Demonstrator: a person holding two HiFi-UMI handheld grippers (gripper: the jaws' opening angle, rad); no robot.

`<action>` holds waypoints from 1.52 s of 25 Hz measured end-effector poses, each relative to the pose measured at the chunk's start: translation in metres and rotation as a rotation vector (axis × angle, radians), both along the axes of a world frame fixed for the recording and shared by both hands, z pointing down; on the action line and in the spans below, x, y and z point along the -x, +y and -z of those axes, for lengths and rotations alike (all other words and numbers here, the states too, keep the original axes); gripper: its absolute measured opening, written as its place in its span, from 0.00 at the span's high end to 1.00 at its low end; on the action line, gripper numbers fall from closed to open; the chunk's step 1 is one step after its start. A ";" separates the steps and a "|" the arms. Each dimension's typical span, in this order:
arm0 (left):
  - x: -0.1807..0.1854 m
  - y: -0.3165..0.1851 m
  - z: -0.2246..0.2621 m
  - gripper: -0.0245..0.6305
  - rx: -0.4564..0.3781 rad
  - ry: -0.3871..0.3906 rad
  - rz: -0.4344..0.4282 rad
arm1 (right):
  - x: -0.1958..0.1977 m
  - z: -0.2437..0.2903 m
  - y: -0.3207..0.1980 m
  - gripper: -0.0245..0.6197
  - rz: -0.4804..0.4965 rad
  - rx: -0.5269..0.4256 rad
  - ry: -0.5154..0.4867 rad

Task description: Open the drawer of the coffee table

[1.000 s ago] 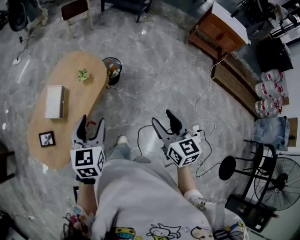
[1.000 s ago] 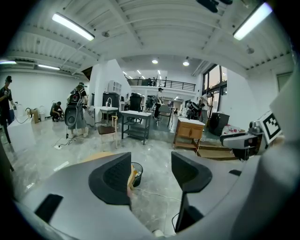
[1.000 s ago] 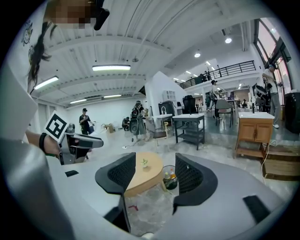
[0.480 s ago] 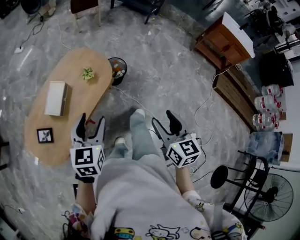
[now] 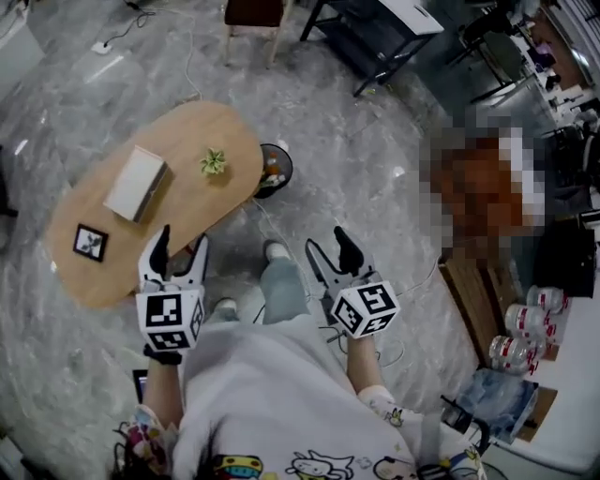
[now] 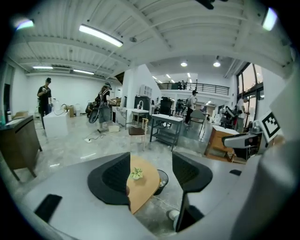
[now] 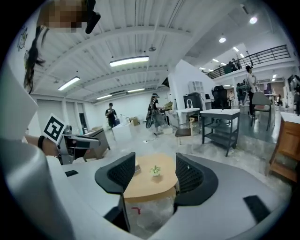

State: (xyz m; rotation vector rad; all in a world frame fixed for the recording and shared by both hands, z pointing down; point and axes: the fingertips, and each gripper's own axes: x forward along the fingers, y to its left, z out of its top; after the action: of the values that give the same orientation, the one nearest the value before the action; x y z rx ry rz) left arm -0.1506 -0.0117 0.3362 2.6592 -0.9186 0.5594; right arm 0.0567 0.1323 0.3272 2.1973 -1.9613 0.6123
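Jaws apart on left gripper, gap wide, nothing held. Same on right gripper: parted wide, empty. Both held level in front of the body and well apart, with one leg and shoe between them.

Table ahead and left: long wooden oval with rounded ends, near long edge facing the person. Drawer not made out in any view. From the head view, left gripper's tips seen against that near edge; contact cannot be told. Right gripper over bare floor, off the table's right end.

On top: box mid-table, plant near the right end, frame near the left end, close to the near edge. Bare wood between box and near edge.

Bin on the floor, just beside the table's right end. Cable trailing from there toward the feet.

Left gripper view: table end, plant and bin framed in the gap, well beyond the tips. Right gripper view: table end-on in the gap, plant centred, box behind the left pad, open floor before the near edge.

Wide grey floor to the right of the table. Chair and shelf beyond, well clear.
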 end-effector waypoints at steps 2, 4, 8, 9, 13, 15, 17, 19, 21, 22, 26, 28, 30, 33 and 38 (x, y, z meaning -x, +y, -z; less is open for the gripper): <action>-0.008 -0.011 0.004 0.57 -0.002 -0.013 0.071 | -0.018 0.003 -0.025 0.60 0.073 -0.003 -0.004; -0.017 -0.018 0.008 0.57 -0.004 -0.024 0.153 | -0.036 0.004 -0.049 0.60 0.159 0.003 -0.015; -0.038 -0.018 0.016 0.57 0.006 -0.036 0.314 | -0.065 0.007 -0.085 0.60 0.352 0.023 -0.027; -0.044 -0.018 0.018 0.57 0.007 -0.041 0.345 | -0.071 0.009 -0.093 0.60 0.395 0.024 -0.024; -0.076 -0.014 0.021 0.57 0.013 -0.053 0.448 | -0.102 0.010 -0.115 0.60 0.526 0.027 -0.027; -0.090 -0.012 0.020 0.57 0.018 -0.060 0.484 | -0.115 0.008 -0.123 0.60 0.570 0.031 -0.034; -0.100 -0.009 0.019 0.57 0.025 -0.069 0.516 | -0.125 0.004 -0.130 0.60 0.610 0.038 -0.043; -0.104 -0.005 0.017 0.57 0.036 -0.082 0.545 | -0.129 -0.002 -0.137 0.60 0.649 0.050 -0.054; -0.104 -0.002 0.015 0.57 0.045 -0.093 0.570 | -0.129 -0.007 -0.142 0.60 0.682 0.061 -0.065; -0.103 -0.001 0.014 0.57 0.050 -0.098 0.578 | -0.129 -0.010 -0.144 0.60 0.695 0.066 -0.069; -0.096 0.001 0.010 0.57 0.065 -0.107 0.608 | -0.121 -0.017 -0.153 0.60 0.732 0.081 -0.071; -0.093 0.001 0.009 0.57 0.070 -0.105 0.614 | -0.117 -0.018 -0.157 0.60 0.744 0.085 -0.067; -0.092 0.000 0.007 0.57 0.076 -0.100 0.610 | -0.113 -0.019 -0.160 0.60 0.753 0.091 -0.061; -0.090 -0.004 0.005 0.57 0.080 -0.093 0.593 | -0.105 -0.021 -0.164 0.60 0.755 0.097 -0.055; -0.084 -0.006 0.000 0.57 0.087 -0.085 0.573 | -0.091 -0.025 -0.164 0.60 0.771 0.104 -0.055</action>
State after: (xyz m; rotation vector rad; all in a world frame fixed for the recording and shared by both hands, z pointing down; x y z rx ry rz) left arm -0.0661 -0.0176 0.3365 2.1563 -1.5575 0.5514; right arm 0.1478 -0.0318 0.3518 1.2043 -2.4808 0.6163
